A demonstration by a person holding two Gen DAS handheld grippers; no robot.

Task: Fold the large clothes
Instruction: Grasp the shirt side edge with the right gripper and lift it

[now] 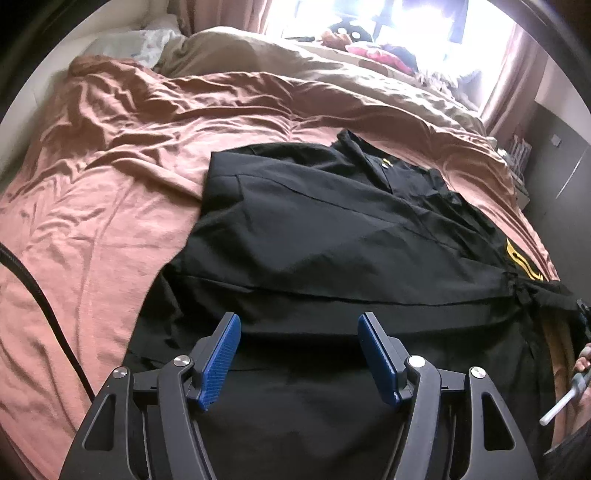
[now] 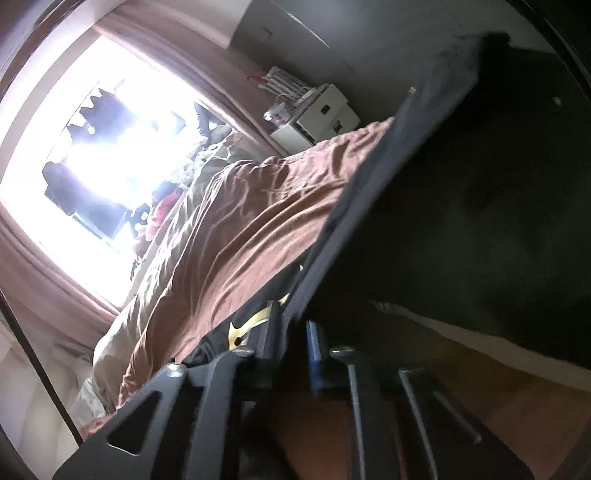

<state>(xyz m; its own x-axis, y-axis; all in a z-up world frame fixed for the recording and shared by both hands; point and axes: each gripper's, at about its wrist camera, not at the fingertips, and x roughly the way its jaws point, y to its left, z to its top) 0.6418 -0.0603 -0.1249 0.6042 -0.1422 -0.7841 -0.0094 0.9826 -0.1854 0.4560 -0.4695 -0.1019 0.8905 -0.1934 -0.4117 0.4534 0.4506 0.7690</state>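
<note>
Black garment (image 1: pixel 332 229): one, on one pink sheet (image 1: pixel 110 184).

A home bedroom. A rumpled terracotta-pink cotton bedsheet (image 1: pixel 110 177) covers the bed. Dusty-pink fabric curtains (image 1: pixel 221 14) frame a sunlit window (image 2: pixel 92 147).

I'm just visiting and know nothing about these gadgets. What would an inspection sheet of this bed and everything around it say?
Surface: bed with a wrinkled pink-brown sheet; beige duvet bunched at the far end.
Job's things: black garment with a yellow logo, spread flat and partly folded.
Clutter: pillow and small items by the window.
Grippers: left gripper open above the garment's near edge; right gripper tilted and blurred, black cloth lies between its fingers.
Cables: black cable across the sheet on the left.
Surroundings: bright window, pink curtains, white bedside unit.
</note>
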